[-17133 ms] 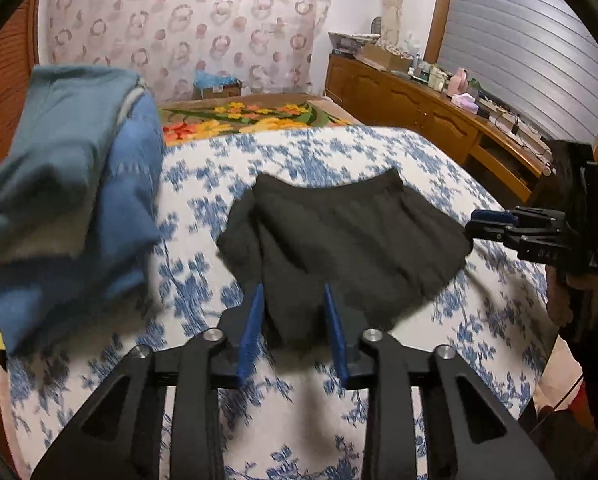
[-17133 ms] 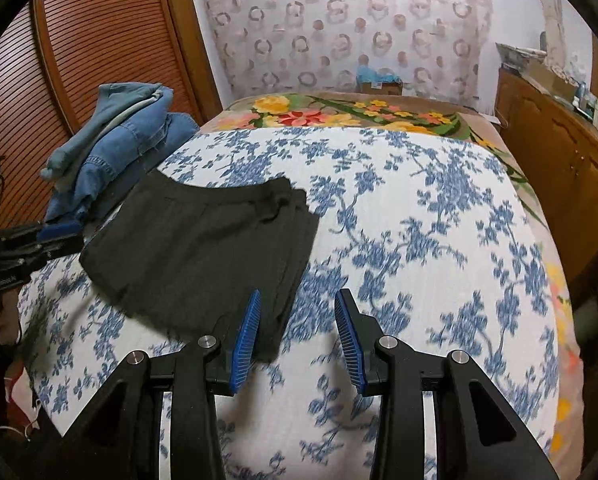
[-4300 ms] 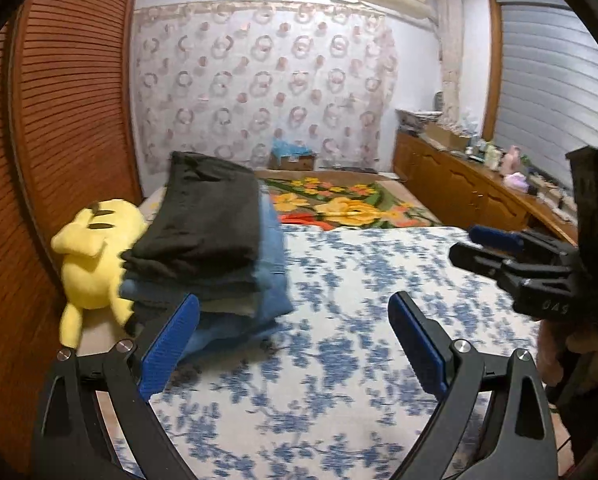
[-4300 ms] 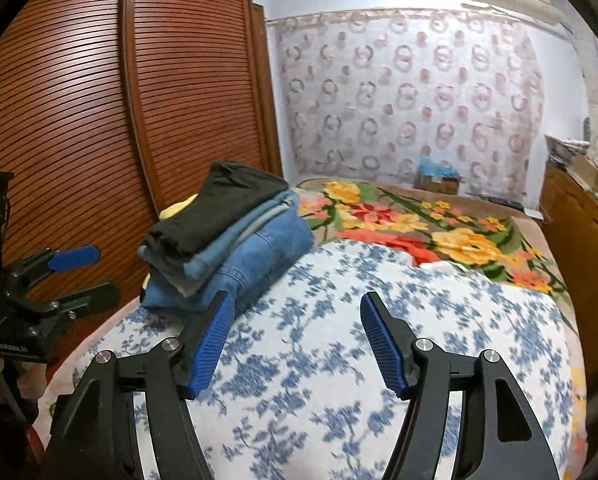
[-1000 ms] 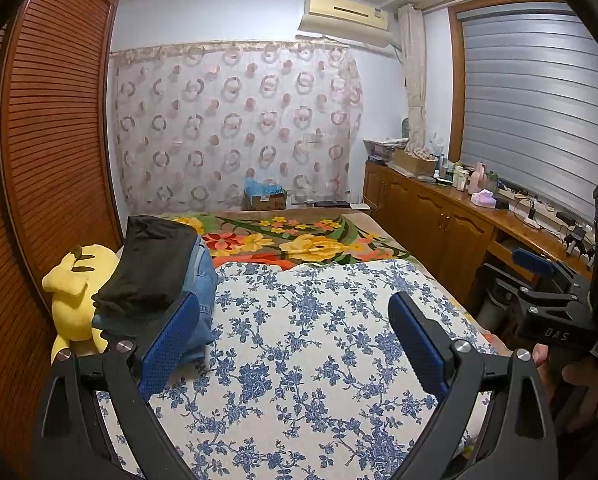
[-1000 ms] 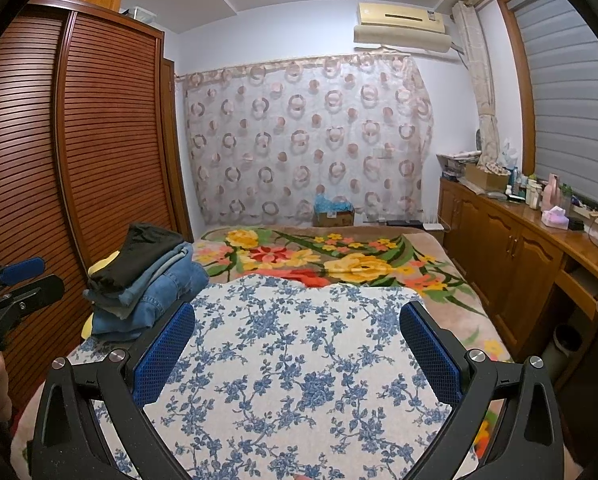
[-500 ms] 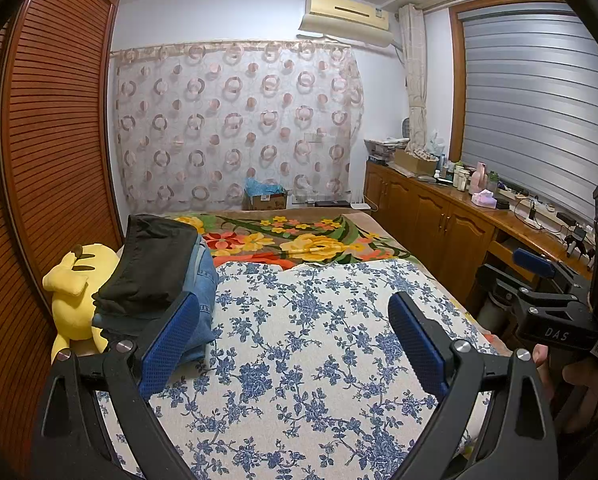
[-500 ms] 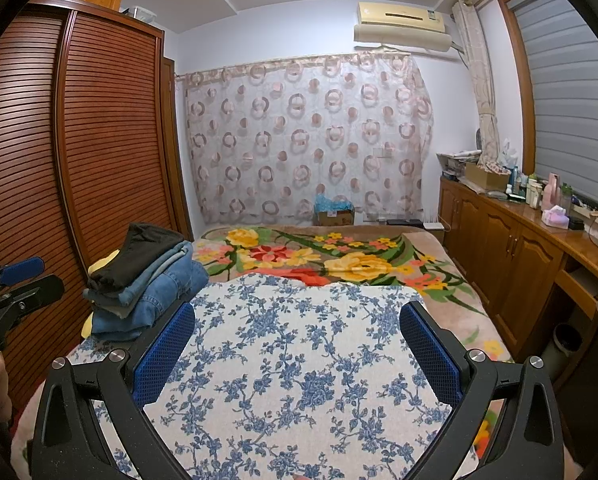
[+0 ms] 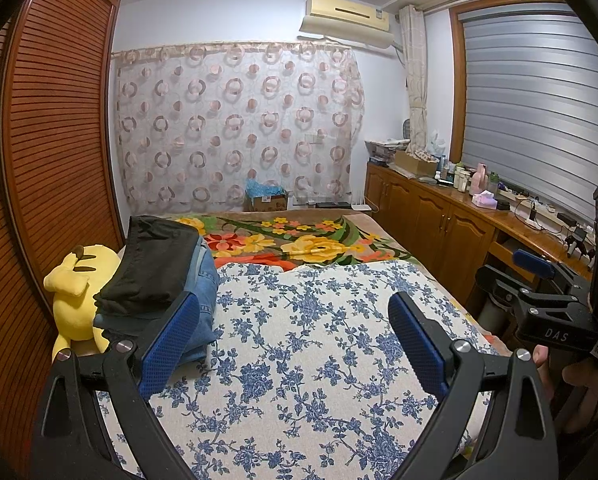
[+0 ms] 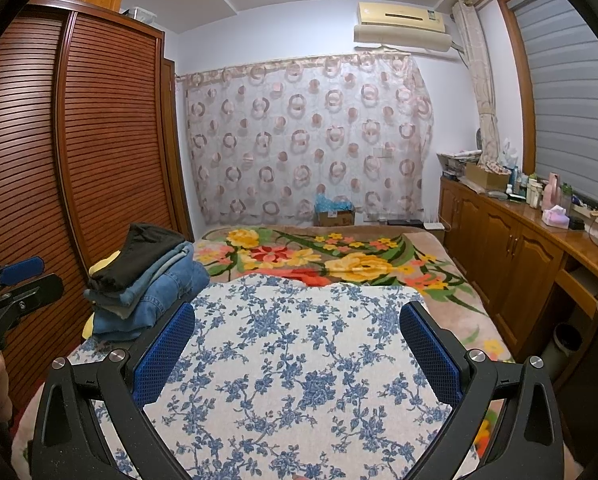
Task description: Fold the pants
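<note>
The folded black pants (image 9: 151,264) lie on top of a pile of folded jeans (image 9: 205,280) at the left side of the bed; the black pants also show in the right wrist view (image 10: 139,254). My left gripper (image 9: 293,340) is wide open and empty, held well back above the blue-flowered bedspread (image 9: 319,360). My right gripper (image 10: 295,348) is wide open and empty too, held back above the same bedspread (image 10: 291,360). Each gripper shows at the edge of the other's view, the right one (image 9: 539,292) and the left one (image 10: 15,284).
A yellow plush toy (image 9: 77,292) lies beside the clothes pile against the slatted wooden wardrobe (image 10: 59,160). A flowered blanket (image 10: 339,256) covers the far end of the bed. A wooden cabinet (image 10: 519,260) with bottles runs along the right wall.
Over the last second almost nothing moved. Earlier the black pants lay spread on the bed; now they sit folded on the pile and both grippers have drawn back, open.
</note>
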`<act>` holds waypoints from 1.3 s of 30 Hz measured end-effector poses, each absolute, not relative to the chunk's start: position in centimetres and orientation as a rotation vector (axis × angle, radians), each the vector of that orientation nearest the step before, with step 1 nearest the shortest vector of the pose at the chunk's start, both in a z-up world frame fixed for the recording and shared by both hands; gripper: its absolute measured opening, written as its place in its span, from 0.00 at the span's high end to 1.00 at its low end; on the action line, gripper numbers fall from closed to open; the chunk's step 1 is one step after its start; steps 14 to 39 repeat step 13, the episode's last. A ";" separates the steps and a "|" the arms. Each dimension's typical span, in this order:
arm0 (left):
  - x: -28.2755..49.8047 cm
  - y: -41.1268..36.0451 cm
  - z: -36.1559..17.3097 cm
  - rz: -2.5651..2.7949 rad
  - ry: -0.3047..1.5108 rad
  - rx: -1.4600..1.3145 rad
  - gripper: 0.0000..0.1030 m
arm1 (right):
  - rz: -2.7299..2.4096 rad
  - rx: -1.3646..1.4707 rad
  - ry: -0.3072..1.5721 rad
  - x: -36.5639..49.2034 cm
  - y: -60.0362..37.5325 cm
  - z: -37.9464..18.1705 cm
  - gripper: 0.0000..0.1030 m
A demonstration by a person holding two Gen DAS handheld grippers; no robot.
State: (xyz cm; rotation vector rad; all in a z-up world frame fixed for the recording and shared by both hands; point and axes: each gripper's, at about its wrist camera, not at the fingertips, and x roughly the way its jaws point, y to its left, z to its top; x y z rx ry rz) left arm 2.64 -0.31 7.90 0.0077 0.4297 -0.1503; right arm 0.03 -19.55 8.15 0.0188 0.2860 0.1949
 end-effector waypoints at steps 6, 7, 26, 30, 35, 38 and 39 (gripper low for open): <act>2.6 -0.3 7.9 -0.150 0.430 0.007 0.07 | 0.195 0.018 0.285 0.0 -19.6 8.0 0.01; 2.6 -0.2 7.9 -0.150 0.430 0.006 0.07 | 0.194 0.018 0.285 0.0 -19.5 8.0 0.01; 2.6 -0.3 7.8 -0.150 0.430 0.006 0.07 | 0.195 0.018 0.285 0.0 -19.6 8.0 0.01; 2.6 -0.3 7.8 -0.150 0.430 0.006 0.07 | 0.195 0.018 0.285 0.0 -19.6 8.0 0.01; 2.6 -0.3 7.8 -0.150 0.430 0.006 0.07 | 0.195 0.018 0.285 0.0 -19.6 8.0 0.01; 2.6 -0.3 7.8 -0.150 0.430 0.006 0.07 | 0.195 0.018 0.285 0.0 -19.6 8.0 0.01; 2.6 -0.3 7.8 -0.150 0.430 0.006 0.07 | 0.195 0.018 0.285 0.0 -19.6 8.0 0.01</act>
